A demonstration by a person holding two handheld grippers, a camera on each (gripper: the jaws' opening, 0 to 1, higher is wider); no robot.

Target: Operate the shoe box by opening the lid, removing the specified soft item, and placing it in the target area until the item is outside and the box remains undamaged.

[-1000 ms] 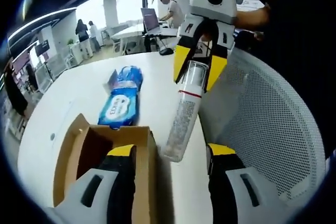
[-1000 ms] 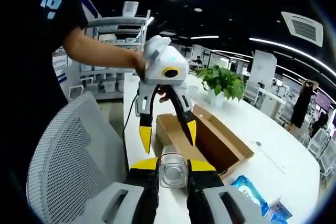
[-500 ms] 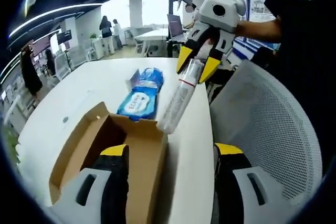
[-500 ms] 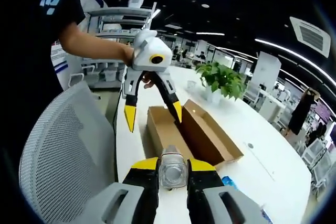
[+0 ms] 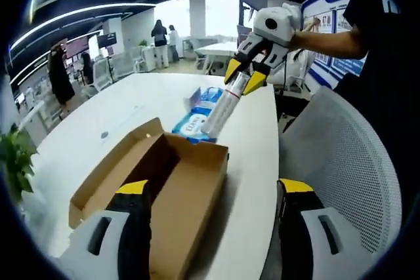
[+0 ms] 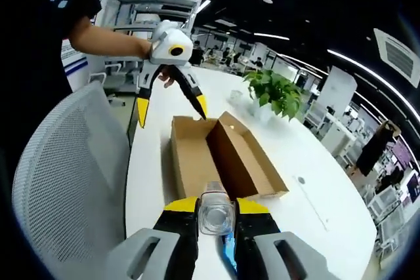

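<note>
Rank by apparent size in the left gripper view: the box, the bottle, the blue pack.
1. Box, clearly largest, though also nearest to the camera.
2. Bottle and blue pack: look similar. The bottle covers part of the pack, so I would not rank them.

Right gripper [image 5: 240,82]: I've carried the clear plastic spray bottle [image 5: 222,106] away from my left gripper [image 6: 169,105], out over the blue wipes packet [image 5: 194,124].
Left gripper: I've drawn it back; the open brown cardboard shoe box [image 6: 216,155] now lies between us.
</note>
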